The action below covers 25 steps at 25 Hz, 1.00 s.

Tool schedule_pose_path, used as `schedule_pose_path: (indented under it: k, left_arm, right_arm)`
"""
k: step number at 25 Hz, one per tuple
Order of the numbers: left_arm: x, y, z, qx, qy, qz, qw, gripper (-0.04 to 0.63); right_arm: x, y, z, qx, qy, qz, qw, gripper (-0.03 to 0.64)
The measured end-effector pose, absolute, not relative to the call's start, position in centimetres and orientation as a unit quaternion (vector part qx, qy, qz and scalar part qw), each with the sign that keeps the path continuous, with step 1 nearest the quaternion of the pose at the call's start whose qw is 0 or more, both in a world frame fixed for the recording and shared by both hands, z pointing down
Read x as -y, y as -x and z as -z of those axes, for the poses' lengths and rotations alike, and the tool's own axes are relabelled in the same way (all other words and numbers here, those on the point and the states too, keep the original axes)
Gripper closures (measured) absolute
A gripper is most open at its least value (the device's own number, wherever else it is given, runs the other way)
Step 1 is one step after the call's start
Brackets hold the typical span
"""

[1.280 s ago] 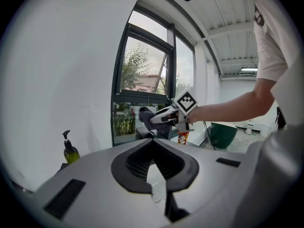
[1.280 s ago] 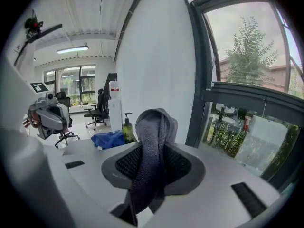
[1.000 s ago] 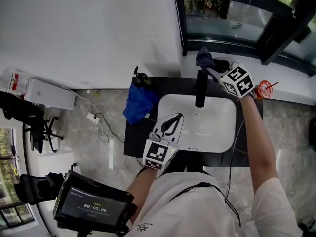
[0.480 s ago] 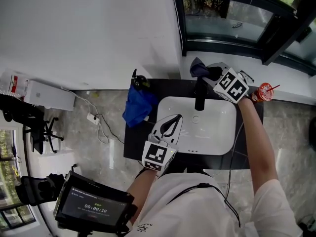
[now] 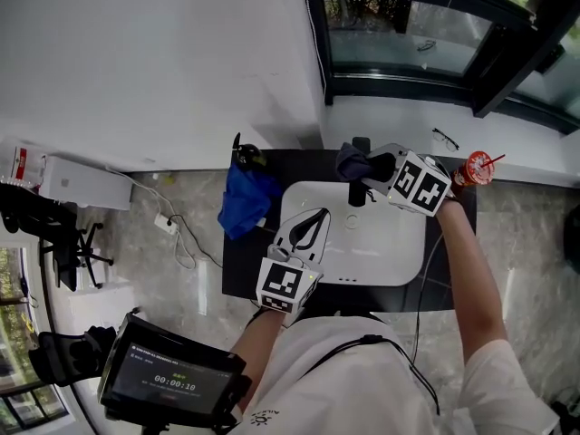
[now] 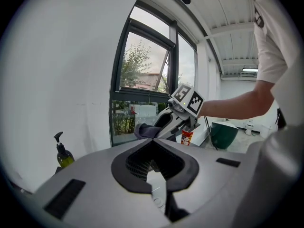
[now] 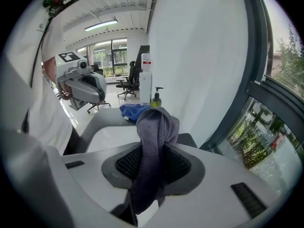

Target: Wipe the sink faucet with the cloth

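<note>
The right gripper (image 5: pixel 367 165) has its fingers (image 7: pixel 179 166) pinching the grey cloth (image 7: pixel 154 132), bunched at the black faucet (image 5: pixel 358 195) behind the sink (image 5: pixel 399 259). The left gripper (image 5: pixel 319 217), fingers pressed together, hangs over the sink's left rim. Right of the sink, a red cup (image 5: pixel 471 169) holds a straw.

White short-sleeved shirt (image 5: pixel 362 370); grey left tongs (image 5: pixel 319 217) and right tongs (image 5: pixel 366 167) carry black-and-white marker cubes (image 5: pixel 288 285).
</note>
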State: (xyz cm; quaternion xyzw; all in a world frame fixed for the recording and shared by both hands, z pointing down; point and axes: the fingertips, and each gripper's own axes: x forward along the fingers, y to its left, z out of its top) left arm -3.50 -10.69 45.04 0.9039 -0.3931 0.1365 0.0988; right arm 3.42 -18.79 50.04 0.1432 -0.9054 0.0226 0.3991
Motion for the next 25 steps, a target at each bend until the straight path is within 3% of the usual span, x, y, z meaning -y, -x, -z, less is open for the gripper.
schedule_pose_path:
  k: [4, 10, 16, 25]
  left_arm:
    - [10.7, 3.1, -44.9, 0.391, -0.905, -0.135, 0.101, 0.601]
    - [10.4, 2.9, -44.9, 0.388, -0.906, -0.134, 0.101, 0.601]
    - [10.1, 3.0, -45.2, 0.387, -0.906, -0.137, 0.103, 0.601]
    - [10.0, 3.3, -45.2, 0.389, -0.905, -0.137, 0.104, 0.601]
  right_arm:
    - [16.2, -3.2, -49.3, 0.912, -0.098, -0.020, 0.398, 0.495]
    - [18.9, -4.4, -44.7, 0.936, -0.135, -0.022, 0.325, 0.495]
    - [26.5, -7.1, -45.0, 0.906, -0.248, 0.019, 0.342, 0.495]
    - [27.5, -6.0, -50.0, 0.888, -0.247, -0.005, 0.388, 0.495]
